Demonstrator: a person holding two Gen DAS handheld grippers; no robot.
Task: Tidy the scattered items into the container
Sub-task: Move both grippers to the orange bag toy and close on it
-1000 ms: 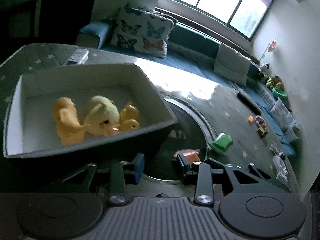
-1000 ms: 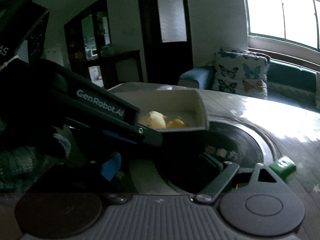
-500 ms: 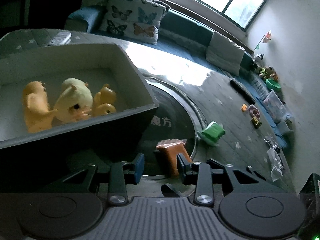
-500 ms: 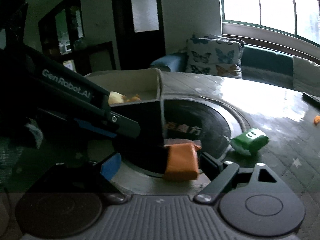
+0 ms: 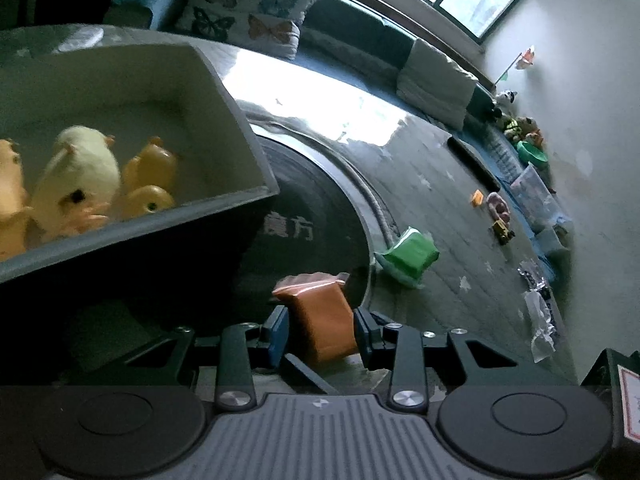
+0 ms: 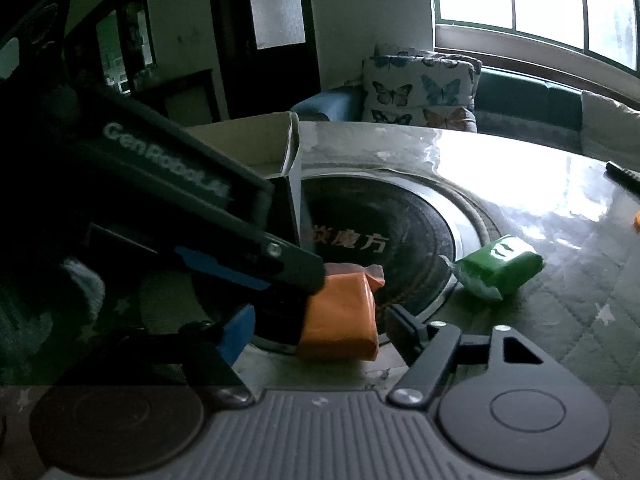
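Two grippers converge on one orange packet [image 5: 320, 320] lying on the table [image 5: 432, 200], at about four o'clock from the white box [image 5: 224, 92]. The left gripper [image 5: 320, 332] straddles it, fingers just beside its sides, not visibly pressing. The right gripper [image 6: 316, 330] is closing, the packet between its fingers. It looks light, soft and crinkly; the plump middle seems the safest hold. A green packet [image 5: 408, 258] lies at two o'clock from it.
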